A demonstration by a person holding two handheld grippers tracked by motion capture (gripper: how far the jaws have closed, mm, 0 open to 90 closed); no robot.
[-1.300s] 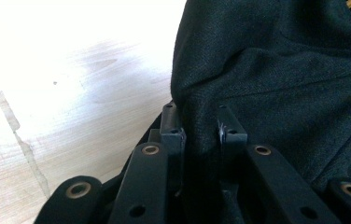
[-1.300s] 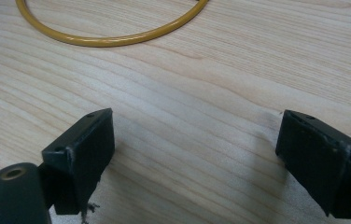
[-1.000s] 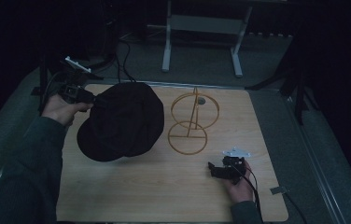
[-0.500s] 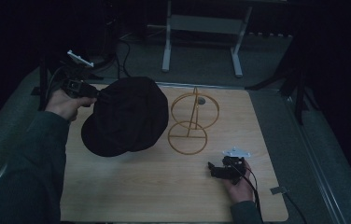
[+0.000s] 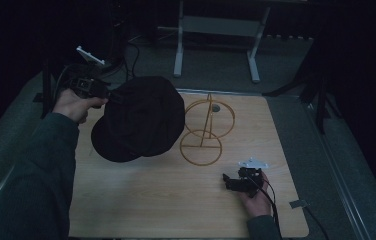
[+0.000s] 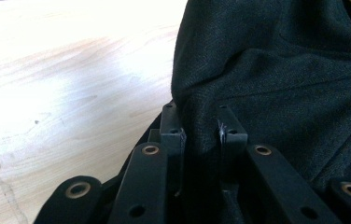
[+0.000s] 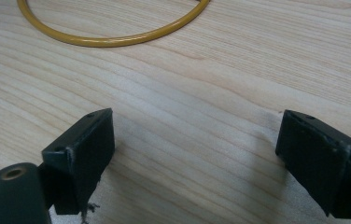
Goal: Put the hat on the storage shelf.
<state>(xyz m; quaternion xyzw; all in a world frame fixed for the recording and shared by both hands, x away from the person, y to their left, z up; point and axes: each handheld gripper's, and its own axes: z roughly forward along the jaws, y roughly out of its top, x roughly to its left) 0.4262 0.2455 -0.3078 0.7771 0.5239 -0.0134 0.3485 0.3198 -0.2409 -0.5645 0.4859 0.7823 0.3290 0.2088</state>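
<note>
A black cloth cap (image 5: 140,119) hangs in the air over the left half of the wooden table (image 5: 141,200), held by its edge. My left gripper (image 5: 107,96) is shut on that edge; in the left gripper view the black fabric (image 6: 276,84) is pinched between the two jaws, left gripper (image 6: 202,123). A gold wire hat stand (image 5: 206,131) with a round base ring and an upright ring stands just right of the cap. My right gripper (image 5: 227,182) rests low at the table's front right, open with nothing between its fingers, right gripper (image 7: 194,140); the stand's base ring (image 7: 113,39) lies ahead of it.
A white metal frame (image 5: 216,35) stands on the floor behind the table. Cables trail from both grippers. A small grey tab (image 5: 298,203) lies off the table's right front corner. Dark floor surrounds the table.
The left hand has lifted the cap and carried it a little to the right, toward the stand. The right gripper has stayed where it was.
</note>
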